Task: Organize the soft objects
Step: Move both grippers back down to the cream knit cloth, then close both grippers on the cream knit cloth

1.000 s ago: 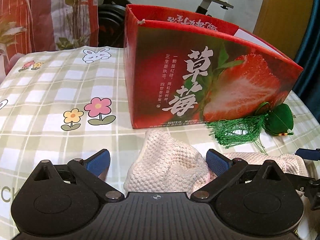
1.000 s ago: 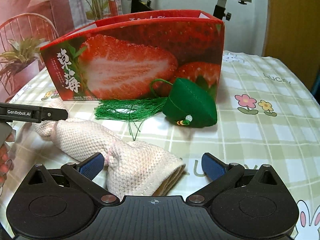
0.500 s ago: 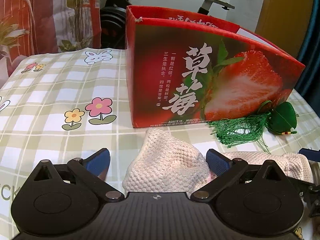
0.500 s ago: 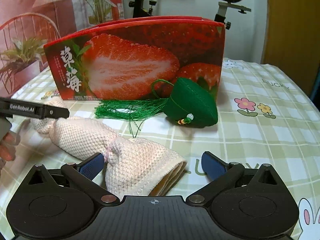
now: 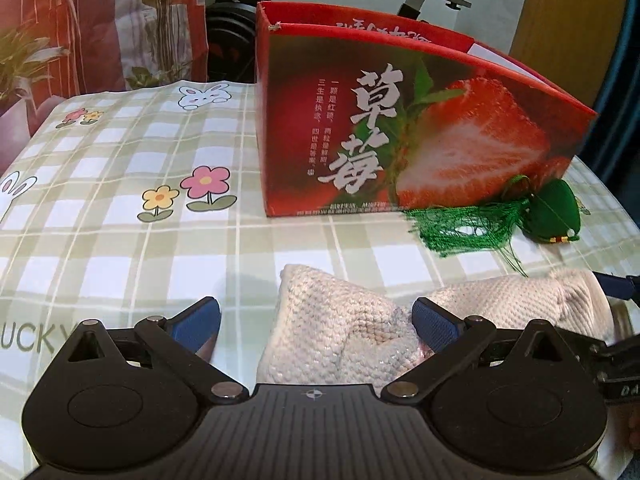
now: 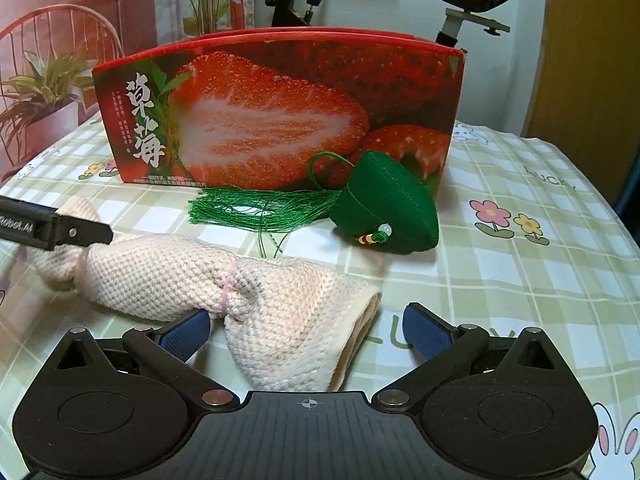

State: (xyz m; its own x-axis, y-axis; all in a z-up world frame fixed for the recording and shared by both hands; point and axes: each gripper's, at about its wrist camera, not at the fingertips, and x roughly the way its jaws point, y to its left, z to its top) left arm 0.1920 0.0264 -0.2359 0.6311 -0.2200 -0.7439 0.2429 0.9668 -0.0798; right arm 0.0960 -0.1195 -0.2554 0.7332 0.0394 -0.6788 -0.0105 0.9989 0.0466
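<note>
Right wrist view: knitted cloth (image 6: 200, 276), tied, lying on checked tablecloth (image 6: 520, 280) before strawberry box (image 6: 280, 112); right gripper (image 6: 306, 326) and left gripper (image 5: 316, 322) both spread wide, each straddling one end, gripping nothing; advisable to close evenly on both ends, lifting together, clear of green tassel sachet (image 6: 384, 204)

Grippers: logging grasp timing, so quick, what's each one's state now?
Left gripper: open, straddling the knitted cloth.
Right gripper: open, straddling its other end.

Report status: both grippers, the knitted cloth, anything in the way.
Left gripper open, astride one end of knitted cloth. Right gripper open at the other end. Cloth on table. Green tasselled pouch lies before strawberry box.
</note>
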